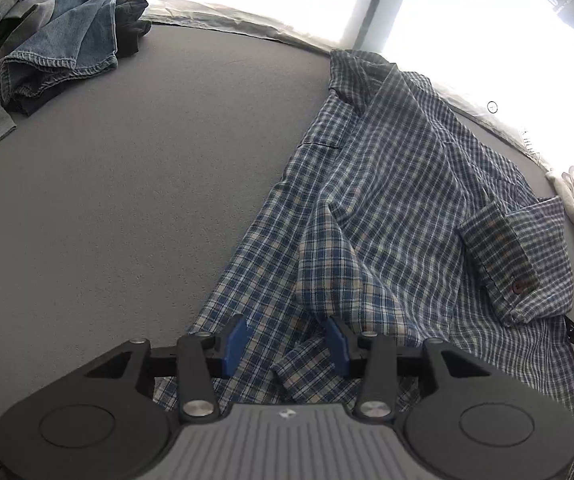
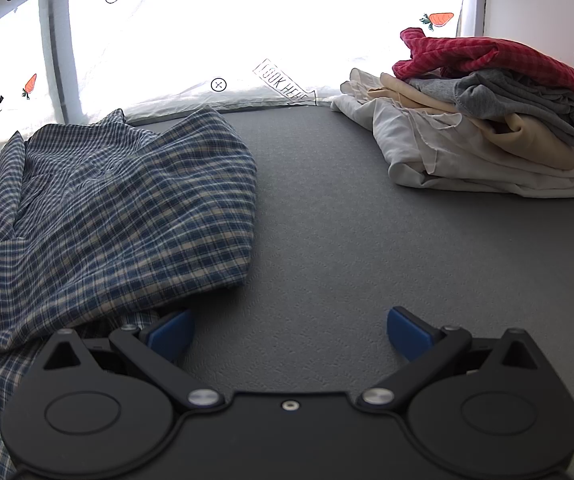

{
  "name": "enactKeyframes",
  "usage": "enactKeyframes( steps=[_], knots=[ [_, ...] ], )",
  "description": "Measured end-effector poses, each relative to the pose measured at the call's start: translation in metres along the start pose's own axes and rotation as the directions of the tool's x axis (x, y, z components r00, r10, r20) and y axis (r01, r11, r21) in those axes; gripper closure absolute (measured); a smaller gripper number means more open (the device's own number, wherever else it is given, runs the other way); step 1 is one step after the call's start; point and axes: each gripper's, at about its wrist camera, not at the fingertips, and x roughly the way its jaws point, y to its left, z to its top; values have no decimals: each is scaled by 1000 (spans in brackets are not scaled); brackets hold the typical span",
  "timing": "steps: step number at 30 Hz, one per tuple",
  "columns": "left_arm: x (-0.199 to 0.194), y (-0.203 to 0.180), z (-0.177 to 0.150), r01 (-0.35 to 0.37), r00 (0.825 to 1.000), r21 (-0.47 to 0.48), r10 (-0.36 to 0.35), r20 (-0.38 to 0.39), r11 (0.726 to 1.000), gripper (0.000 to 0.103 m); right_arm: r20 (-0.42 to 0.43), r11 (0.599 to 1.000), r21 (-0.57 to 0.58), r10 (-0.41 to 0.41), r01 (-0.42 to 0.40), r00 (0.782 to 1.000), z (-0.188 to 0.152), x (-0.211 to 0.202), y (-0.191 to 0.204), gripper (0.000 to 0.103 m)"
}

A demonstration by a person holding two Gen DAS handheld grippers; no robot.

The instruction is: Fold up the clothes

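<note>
Left gripper [image 1: 287,344] over plaid shirt [image 1: 387,200] hem, jaws apart; cloth between them, contact unclear. Right gripper [image 2: 289,334] jaws wide apart over bare desk [image 2: 367,240]; folded stack [image 2: 487,120] at 2 o'clock.

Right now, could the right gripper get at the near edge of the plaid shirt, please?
Probably yes: the right gripper is open over bare table, and the plaid shirt lies just beside its left finger, with nothing between.
</note>
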Motion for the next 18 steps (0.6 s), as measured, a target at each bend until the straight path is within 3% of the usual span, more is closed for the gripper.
enactKeyframes(
  steps=[3,12,13,14,18],
  knots=[
    [2,-5,-7,14,1000,54,-14,-3,998,49,0,1000,0,0,0,1000,0,0,0,0],
    [11,-17,-31,15,1000,163,-15,0,986,52,0,1000,0,-2,2,1000,0,0,1,0],
    [9,-18,-32,20,1000,170,-21,5,985,71,0,1000,1,-2,2,1000,-1,0,1,0],
    [5,-19,-34,15,1000,184,-16,7,983,99,1,1000,1,-3,3,1000,-1,0,1,0],
    [-15,-18,-40,-22,999,198,15,35,980,101,1,1000,0,-3,3,1000,-1,0,1,0]
  ],
)
